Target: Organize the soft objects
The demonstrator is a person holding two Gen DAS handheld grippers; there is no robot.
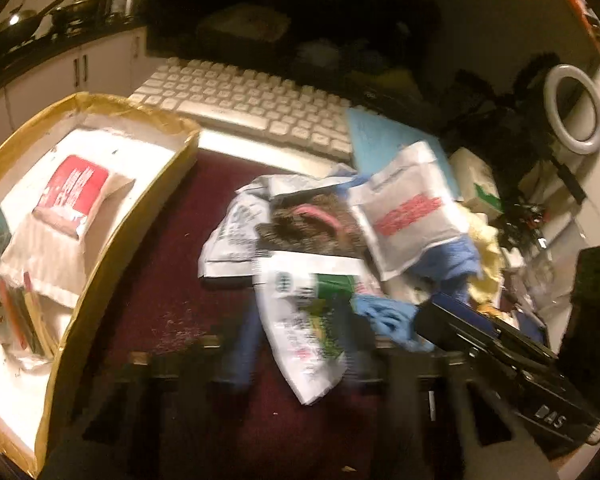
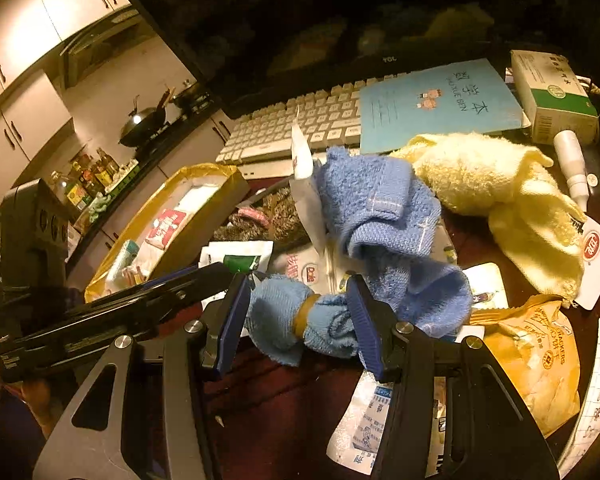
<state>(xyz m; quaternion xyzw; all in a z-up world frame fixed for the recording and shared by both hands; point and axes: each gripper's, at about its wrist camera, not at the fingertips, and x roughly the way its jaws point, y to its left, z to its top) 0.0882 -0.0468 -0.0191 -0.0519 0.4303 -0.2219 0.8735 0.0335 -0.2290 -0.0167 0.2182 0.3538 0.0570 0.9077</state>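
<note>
A blue towel (image 2: 384, 216) lies on a heap of soft packets in the middle of the dark red table. Its small bundled end (image 2: 300, 316), tied with a band, sits between the blue pads of my right gripper (image 2: 300, 320); the jaws stand wide and the pads do not press it. A yellow towel (image 2: 496, 176) lies to the right. My left gripper (image 1: 296, 356) is motion-blurred, its jaws apart on either side of a white and green packet (image 1: 304, 320), with no grip showing. A gold-edged box (image 1: 60, 208) on the left holds several packets.
A white keyboard (image 1: 240, 100) and a dark monitor (image 2: 340, 20) stand behind the heap. A blue notebook (image 2: 440, 100), a medicine box (image 2: 552, 92), a white bottle (image 2: 572, 164) and an orange snack bag (image 2: 540, 356) lie on the right. A ring light (image 1: 572, 108) stands far right.
</note>
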